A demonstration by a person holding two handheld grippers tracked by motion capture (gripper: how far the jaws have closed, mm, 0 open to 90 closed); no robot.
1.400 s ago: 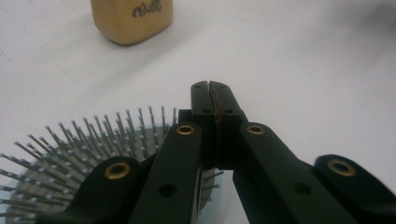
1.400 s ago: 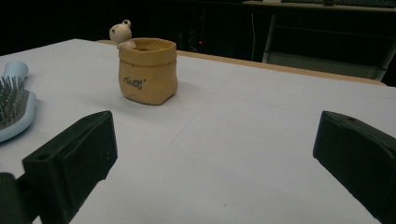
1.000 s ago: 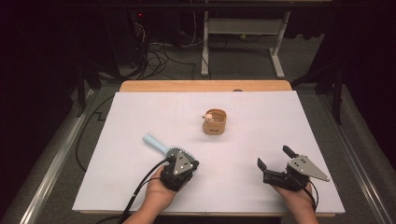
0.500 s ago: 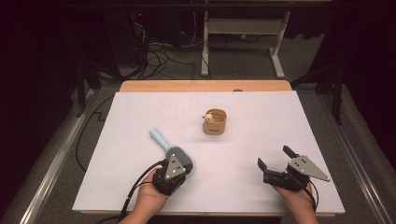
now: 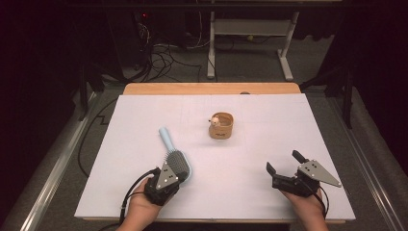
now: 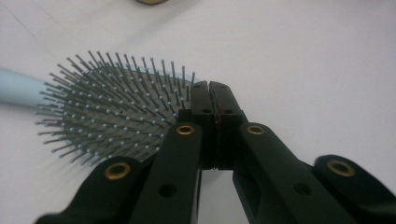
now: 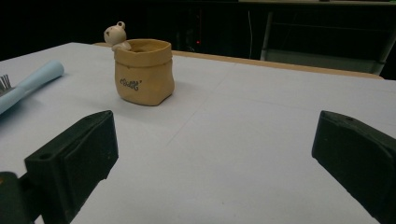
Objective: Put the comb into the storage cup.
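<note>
Left gripper view: left claw (image 6: 208, 88) clenched with nothing between its jaws, tips against the hairbrush (image 6: 112, 116) head edge just to its left on the bench (image 5: 269, 144), likely nudging it; next, keep pushing; right claw (image 5: 285, 162) released, well apart.

We see a pale blue plastic hairbrush (image 5: 172, 155) with dark grey, white-tipped bristles on a plain white table cover (image 5: 144, 115). A tan sack-shaped pot (image 7: 143, 71) bears small dark lettering and a cream bear figure (image 7: 115, 34). Both grippers' jaws are black.
</note>
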